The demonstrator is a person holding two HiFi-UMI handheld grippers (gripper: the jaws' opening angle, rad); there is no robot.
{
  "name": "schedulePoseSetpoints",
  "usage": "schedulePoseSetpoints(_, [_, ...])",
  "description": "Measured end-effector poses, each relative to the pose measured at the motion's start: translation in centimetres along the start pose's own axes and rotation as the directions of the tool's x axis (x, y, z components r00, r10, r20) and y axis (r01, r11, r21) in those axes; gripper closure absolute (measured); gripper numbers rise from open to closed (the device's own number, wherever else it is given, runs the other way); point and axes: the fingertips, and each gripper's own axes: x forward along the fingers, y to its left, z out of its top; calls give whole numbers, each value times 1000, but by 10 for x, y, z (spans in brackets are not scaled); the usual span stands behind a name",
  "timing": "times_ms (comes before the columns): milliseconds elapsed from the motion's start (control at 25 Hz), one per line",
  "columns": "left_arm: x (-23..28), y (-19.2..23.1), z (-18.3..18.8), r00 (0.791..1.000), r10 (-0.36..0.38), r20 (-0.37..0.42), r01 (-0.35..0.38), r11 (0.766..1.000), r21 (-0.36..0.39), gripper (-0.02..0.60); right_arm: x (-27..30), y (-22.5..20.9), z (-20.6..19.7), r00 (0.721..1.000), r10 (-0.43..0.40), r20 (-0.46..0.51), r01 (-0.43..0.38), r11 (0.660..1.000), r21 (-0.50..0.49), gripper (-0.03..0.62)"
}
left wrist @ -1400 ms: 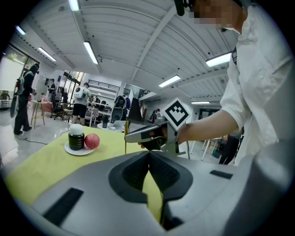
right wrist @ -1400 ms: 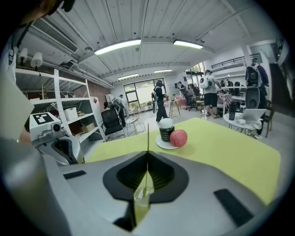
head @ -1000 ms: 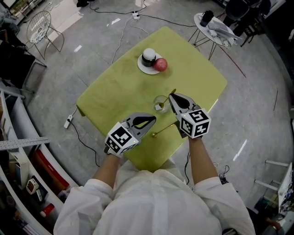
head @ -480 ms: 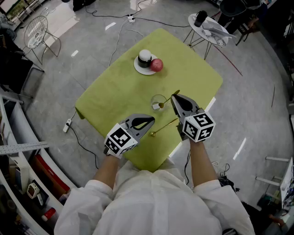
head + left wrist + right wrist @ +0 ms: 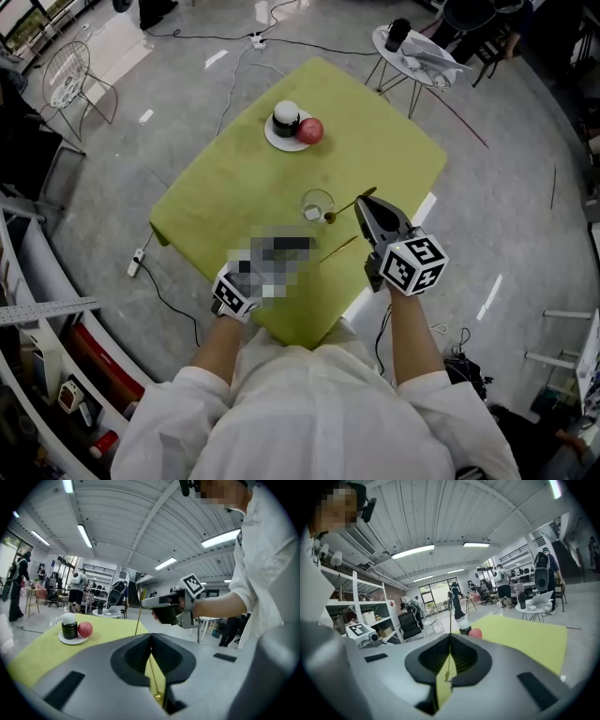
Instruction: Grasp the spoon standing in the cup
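Grey workshop floor w/ trailing cables round a yellow-green tabletop [image 5: 234,187]; shelving at left, small round side table at far right. On tabletop's near half: clear glass cup [image 5: 317,202], short, round, thin-walled. Just right of it, R tongs [image 5: 364,201], clenched tight on spoon [image 5: 342,210]: thin gold-coloured metal, slim handle nipped btwn pads partway up. Long axis tilted in head view, w/ bowl end low by cup's right rim, handle tip poking up past tongs' far side. Can't tell from above whether bowl end inside rim or just clear of it. Near upright in left gripper view, cup itself hidden there behind grey tong body.

L tongs [image 5: 151,637] likewise clenched, on a second slim gold stick [image 5: 339,249] w/ small ball end, poking out toward R hand, short of cup. R hand plainly nearer cup; L hand back & to left.

Grasp apparently made. Likely next: draw up along handle's axis, to avoid snagging glass rim & tipping a light cup. Smooth, narrow metal, prone to pivoting in pads.

At far end: white plate [image 5: 281,141] w/ dark, white-capped jar [image 5: 285,116] & red round fruit [image 5: 310,130] side by side.
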Motion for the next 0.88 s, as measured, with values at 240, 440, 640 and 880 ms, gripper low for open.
schedulePoseSetpoints(240, [3, -7, -2, 1000, -13, -3, 13, 1000, 3, 577, -14, 0, -12, 1000, -7, 2, 7, 999, 39, 586])
schedulePoseSetpoints(440, [4, -11, -3, 1000, -20, -10, 20, 1000, 6, 577, -22, 1, -28, 1000, -3, -21, 4, 997, 75, 586])
schedulePoseSetpoints(640, [4, -12, -8, 999, -25, -21, 25, 1000, 3, 577, -28, -1, -47, 999, 0, -41, 5, 992, 127, 586])
schedulePoseSetpoints(880, [5, -13, -15, 999, -34, -39, 34, 999, -2, 577, -30, 2, -73, 995, 9, -95, 5, 990, 144, 586])
